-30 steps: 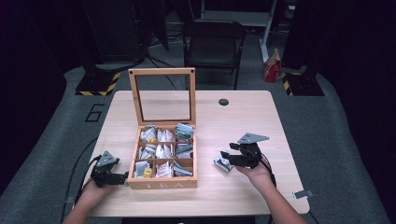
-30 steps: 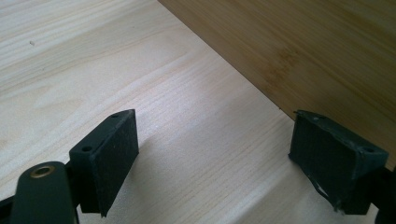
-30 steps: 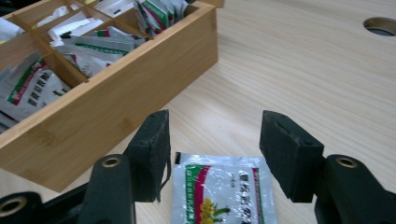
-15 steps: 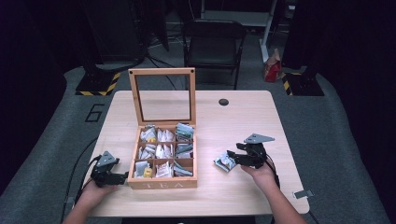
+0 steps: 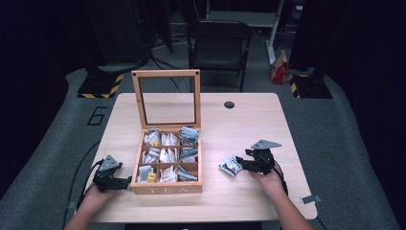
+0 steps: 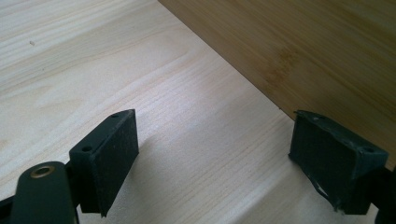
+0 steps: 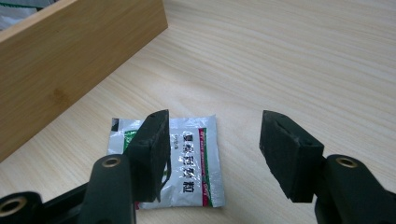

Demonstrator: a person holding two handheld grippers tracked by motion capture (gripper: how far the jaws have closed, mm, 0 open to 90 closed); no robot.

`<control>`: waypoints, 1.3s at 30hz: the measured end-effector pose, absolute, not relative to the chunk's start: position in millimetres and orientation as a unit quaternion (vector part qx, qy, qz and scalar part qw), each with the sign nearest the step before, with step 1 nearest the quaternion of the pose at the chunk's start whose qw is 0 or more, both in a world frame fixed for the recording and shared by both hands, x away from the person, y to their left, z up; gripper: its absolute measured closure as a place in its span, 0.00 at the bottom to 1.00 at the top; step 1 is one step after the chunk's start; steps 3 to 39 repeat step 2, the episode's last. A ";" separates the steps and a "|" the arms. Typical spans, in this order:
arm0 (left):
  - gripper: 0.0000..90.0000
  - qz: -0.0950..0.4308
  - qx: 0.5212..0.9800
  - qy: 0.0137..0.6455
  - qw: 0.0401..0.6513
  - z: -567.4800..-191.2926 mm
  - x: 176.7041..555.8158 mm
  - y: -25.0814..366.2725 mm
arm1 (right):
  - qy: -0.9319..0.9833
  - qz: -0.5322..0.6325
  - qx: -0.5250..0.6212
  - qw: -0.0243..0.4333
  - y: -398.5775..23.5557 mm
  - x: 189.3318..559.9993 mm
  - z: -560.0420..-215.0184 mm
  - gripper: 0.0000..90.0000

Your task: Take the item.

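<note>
Lowered toward the bench (image 5: 249, 201) since a moment ago, the right gripper (image 7: 212, 154) hangs with jaws released over a silver tea sachet (image 7: 194, 163) lying flat mostly beneath its left jaw, apparently set for a pickup, while the left gripper (image 6: 212, 158) rests released beside the tea box (image 5: 167, 187).

Bright lit table (image 5: 249, 124), dark surroundings, soft overhead view, sharp close-ups, faint shadows

A: I see a silver sachet (image 7: 189, 161) with green and red edging and black print.

B: My view: light-brown wooden box (image 5: 165, 188), pale grained table (image 5: 239, 129), 2 black grippers.
</note>
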State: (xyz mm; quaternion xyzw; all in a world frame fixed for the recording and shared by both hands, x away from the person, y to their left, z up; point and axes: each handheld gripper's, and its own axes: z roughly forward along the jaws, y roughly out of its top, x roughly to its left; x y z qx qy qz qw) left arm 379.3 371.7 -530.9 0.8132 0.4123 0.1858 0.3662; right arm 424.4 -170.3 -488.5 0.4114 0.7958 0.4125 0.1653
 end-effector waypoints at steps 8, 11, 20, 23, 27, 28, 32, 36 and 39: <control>0.17 0.186 0.813 0.412 0.366 -530.9 379.3 371.7 | 0.794 0.411 0.416 0.165 -169.7 423.7 -488.7 0.47; 0.17 0.186 0.813 0.412 0.366 -530.9 379.3 371.7 | 0.794 0.411 0.416 0.165 -169.7 423.7 -488.7 0.47; 0.17 0.186 0.813 0.412 0.366 -530.9 379.3 371.7 | 0.794 0.411 0.416 0.165 -169.7 423.7 -488.7 0.47; 0.17 0.186 0.813 0.412 0.366 -530.9 379.3 371.7 | 0.794 0.411 0.416 0.165 -169.7 423.7 -488.7 0.47; 0.17 0.186 0.813 0.412 0.366 -530.9 379.3 371.7 | 0.794 0.411 0.416 0.165 -169.7 423.7 -488.7 0.47; 0.17 0.186 0.813 0.412 0.366 -530.9 379.3 371.7 | 0.794 0.411 0.416 0.165 -169.7 423.7 -488.7 0.47; 0.17 0.186 0.813 0.412 0.366 -530.9 379.3 371.7 | 0.794 0.411 0.416 0.165 -169.7 423.7 -488.7 0.47; 0.17 0.186 0.813 0.412 0.366 -530.9 379.3 371.7 | 0.794 0.411 0.416 0.165 -169.7 423.7 -488.7 0.47; 0.17 0.186 0.813 0.412 0.366 -530.9 379.3 371.7 | 0.794 0.411 0.416 0.165 -169.7 423.7 -488.7 0.47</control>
